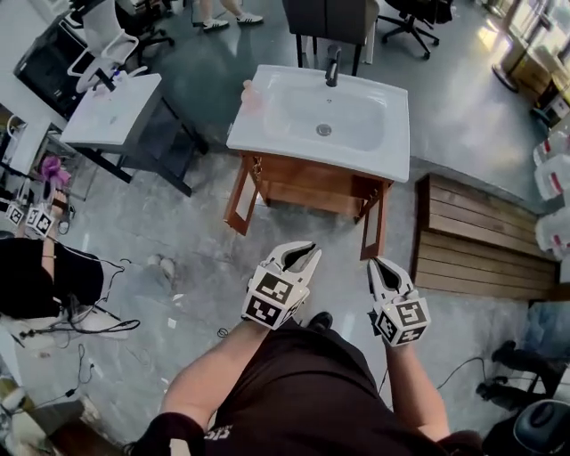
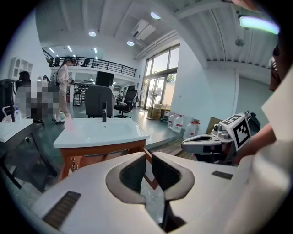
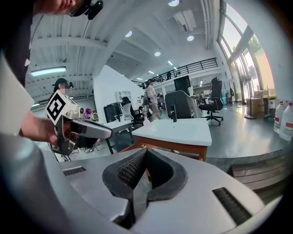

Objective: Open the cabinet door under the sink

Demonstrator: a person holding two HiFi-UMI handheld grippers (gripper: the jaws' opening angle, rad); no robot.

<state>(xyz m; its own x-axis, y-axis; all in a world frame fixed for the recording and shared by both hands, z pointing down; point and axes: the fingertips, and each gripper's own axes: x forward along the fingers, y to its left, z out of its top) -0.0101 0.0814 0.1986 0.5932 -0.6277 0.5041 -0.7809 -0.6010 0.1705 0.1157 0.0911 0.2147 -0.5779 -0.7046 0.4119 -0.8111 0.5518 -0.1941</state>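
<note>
The white sink basin [image 1: 321,116] sits on a wooden cabinet [image 1: 307,183] ahead of me on the grey floor. A wooden door leaf stands swung outward at each front corner, the left leaf [image 1: 239,200] and the right leaf [image 1: 378,223]. My left gripper [image 1: 303,258] hovers in the air well short of the cabinet, its jaws a narrow gap apart with nothing between them. My right gripper [image 1: 385,270] hangs beside it, shut and empty. The left gripper view shows the basin [image 2: 98,130] past the left gripper [image 2: 149,157]. The right gripper view shows the basin [image 3: 176,130] beyond the right gripper [image 3: 145,153].
A second white sink table [image 1: 111,111] stands at the left. To the right of the cabinet lies a low wooden platform [image 1: 481,240], with water jugs [image 1: 552,178] beyond it. Cables [image 1: 80,329] trail on the floor near a seated person [image 1: 36,267]. A black chair [image 1: 329,22] stands behind the sink.
</note>
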